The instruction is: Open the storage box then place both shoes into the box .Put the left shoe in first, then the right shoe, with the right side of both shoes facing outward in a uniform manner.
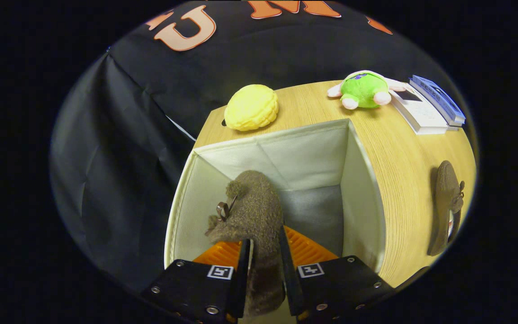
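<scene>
While its two fingers (244,261) press on either side of a fuzzy brown shoe (252,216), the gripper (264,265) holds that shoe over the open box (362,198), toe pointing down into it. A small metal buckle shows on the shoe's left flank. White fabric lines the box, whose grey bottom is visible past the shoe. On the wooden table (403,162) to the right of the box lies the other shoe (445,207), well apart from it. Beyond the box sit a yellow plush (251,107), a green plush (363,90) and some books (430,105).
</scene>
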`<state>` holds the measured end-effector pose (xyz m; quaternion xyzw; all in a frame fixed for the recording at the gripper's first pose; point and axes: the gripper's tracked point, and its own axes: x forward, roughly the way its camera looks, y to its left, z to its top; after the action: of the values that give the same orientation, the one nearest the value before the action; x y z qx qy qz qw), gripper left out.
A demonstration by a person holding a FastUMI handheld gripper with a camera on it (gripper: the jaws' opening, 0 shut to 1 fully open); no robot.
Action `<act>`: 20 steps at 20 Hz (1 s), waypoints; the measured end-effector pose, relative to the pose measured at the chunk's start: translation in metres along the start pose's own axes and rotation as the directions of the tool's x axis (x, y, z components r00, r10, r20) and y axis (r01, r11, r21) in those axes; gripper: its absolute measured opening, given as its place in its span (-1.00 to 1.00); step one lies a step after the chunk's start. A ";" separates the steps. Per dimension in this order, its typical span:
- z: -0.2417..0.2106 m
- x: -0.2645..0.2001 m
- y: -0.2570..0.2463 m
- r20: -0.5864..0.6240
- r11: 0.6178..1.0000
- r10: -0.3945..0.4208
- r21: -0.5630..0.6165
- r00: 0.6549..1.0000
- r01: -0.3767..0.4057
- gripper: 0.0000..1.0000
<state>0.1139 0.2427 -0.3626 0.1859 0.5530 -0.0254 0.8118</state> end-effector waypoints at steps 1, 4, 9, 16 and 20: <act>-0.010 -0.002 0.001 -0.041 0.999 0.023 -0.021 0.999 -0.024 -0.16; -0.018 -0.014 0.002 -0.059 0.996 0.060 -0.064 0.996 -0.064 0.13; -0.004 -0.051 0.012 0.019 0.980 0.170 -0.106 0.985 -0.167 0.49; 0.025 -0.122 -0.033 0.221 0.973 0.170 -0.191 0.960 -0.129 0.71; 0.035 -0.155 -0.094 0.319 0.979 0.105 -0.199 0.942 -0.041 0.83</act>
<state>0.0616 0.1181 -0.2361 0.1216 0.4028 0.0268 0.9068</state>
